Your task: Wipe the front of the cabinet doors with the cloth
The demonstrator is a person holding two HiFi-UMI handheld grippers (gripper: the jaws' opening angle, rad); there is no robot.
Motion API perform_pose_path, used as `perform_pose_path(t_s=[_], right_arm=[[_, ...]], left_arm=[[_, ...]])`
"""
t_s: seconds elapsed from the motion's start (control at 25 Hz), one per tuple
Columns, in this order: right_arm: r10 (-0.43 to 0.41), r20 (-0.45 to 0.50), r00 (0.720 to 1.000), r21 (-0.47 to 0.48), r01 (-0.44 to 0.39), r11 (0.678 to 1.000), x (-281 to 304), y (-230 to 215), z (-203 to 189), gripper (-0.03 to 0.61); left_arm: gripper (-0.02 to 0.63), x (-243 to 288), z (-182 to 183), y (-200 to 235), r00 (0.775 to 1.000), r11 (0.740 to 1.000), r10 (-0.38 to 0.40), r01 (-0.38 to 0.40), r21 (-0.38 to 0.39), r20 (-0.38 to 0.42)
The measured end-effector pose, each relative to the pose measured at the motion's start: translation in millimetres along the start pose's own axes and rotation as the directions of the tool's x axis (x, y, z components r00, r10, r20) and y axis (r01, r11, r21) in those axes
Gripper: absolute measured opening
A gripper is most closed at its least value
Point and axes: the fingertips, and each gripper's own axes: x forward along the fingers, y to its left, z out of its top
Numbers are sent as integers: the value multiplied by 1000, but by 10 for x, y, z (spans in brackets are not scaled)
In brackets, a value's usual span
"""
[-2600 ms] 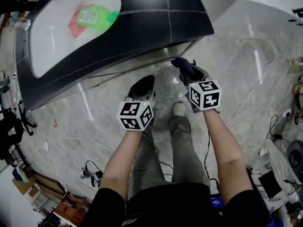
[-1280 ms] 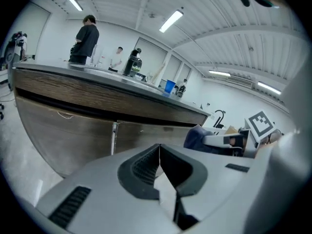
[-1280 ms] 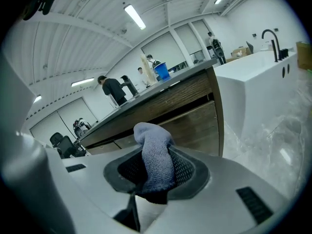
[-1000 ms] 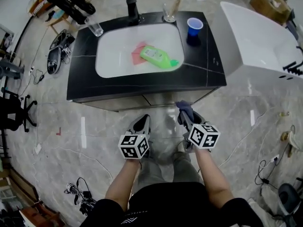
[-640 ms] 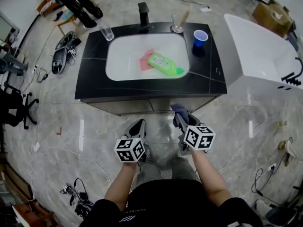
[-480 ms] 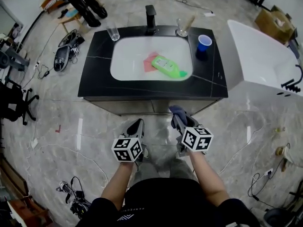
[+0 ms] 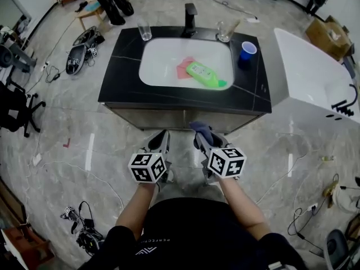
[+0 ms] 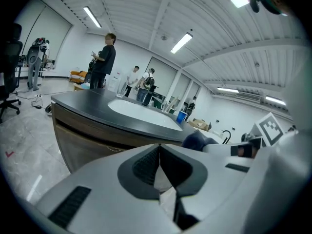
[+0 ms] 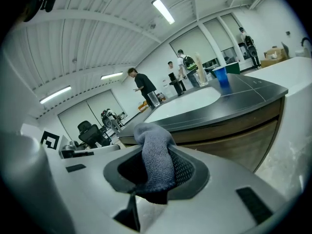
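As things stand: approach step, I judge. My right gripper [image 9: 156, 172] has its fingers clamped on the dark blue-grey knitted cloth [image 9: 155, 155], near the brown wooden cabinet doors [image 7: 185, 118] but not touching them.
Left gripper [image 8: 160, 165]: fingers together, holding nothing.
Next move: press the cloth flat against a door front, then stroke across.
Room: glossy grey marble floor [image 7: 112, 167], loose cables [image 7: 79, 238], people [image 8: 105, 55] beyond the black table [image 7: 121, 77].

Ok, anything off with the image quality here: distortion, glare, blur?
Head view: sharp, but wide-angle bending curves the countertop edges, and white glare streaks sit on the glossy floor. Left gripper view: strong fisheye with black corners, and the ceiling light is blown out. Right gripper view: same fisheye and dark corners, while the cloth in the jaws is crisp, its weave visible.
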Motion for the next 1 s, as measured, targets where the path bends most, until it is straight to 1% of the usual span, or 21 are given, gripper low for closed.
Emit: perform_pose_path(t_s=[0.28, 0.4, 0.52, 0.64, 0.76, 1.0], right_arm=[[19, 0, 1000, -31, -19, 999, -75, 239, -31, 120], [29, 6, 1000, -58, -29, 998, -90, 353, -41, 120], [50, -7, 999, -84, -51, 995, -95, 454, -101, 120], [82, -26, 996, -113, -85, 990, -126, 541, -150, 120], [97, -41, 994, -134, -101, 986, -166, 580, -194, 120], [88, -67, 994, -137, -97, 986, -233, 546, -318, 120]], left_arm=[[11, -202, -7, -28, 1000, 1000, -11, 11, -8, 2], [11, -288, 11, -68, 1000, 1000, -19, 19, -7, 12], [11, -337, -8, -105, 1000, 1000, -27, 27, -3, 16], [11, -351, -41, -155, 999, 999, -43, 43, -26, 12], [11, -368, -63, -213, 998, 998, -57, 57, -22, 9], [11, -417, -190, -250, 997, 997, -73, 73, -23, -28]])
